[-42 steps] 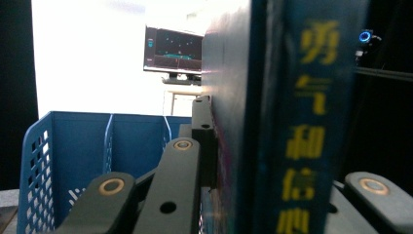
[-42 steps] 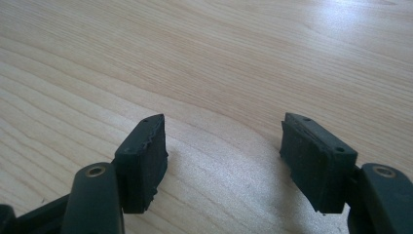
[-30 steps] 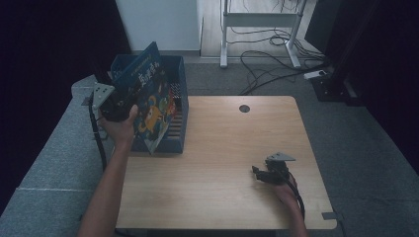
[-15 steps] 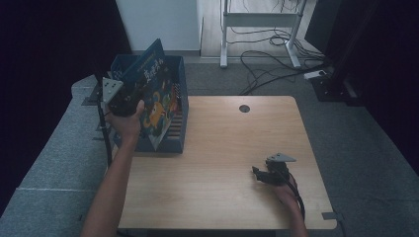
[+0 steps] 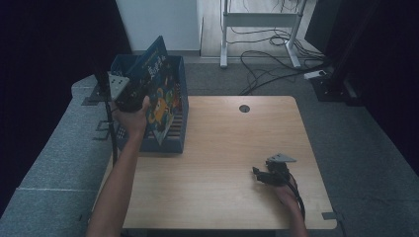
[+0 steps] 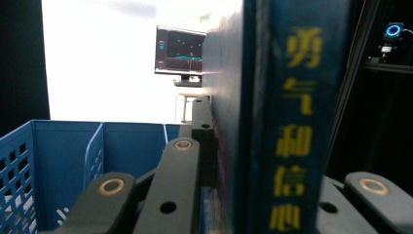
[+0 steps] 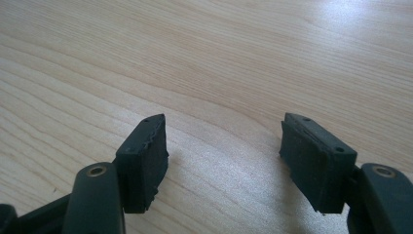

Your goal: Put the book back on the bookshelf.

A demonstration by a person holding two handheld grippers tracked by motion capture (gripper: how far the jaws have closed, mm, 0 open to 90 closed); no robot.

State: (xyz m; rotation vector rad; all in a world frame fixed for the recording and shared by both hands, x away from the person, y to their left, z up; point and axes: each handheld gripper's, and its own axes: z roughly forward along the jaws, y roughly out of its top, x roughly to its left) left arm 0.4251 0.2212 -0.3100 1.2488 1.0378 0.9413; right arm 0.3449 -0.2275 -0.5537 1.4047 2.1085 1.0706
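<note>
tongs (image 6: 234, 161) clamping blue book (image 6: 287, 112), blue crate (image 6: 63, 161)

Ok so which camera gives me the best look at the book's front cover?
The high view: the book leans tilted over the blue crate, its colourful cover facing the camera, clamped in the left gripper. The left gripper view shows just its dark spine with yellow characters. The right gripper view looks at bare table.

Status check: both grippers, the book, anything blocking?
Left gripper shut on book, held tilted over blue crate. Right gripper open, empty, low over table. Nothing seen blocking.
</note>
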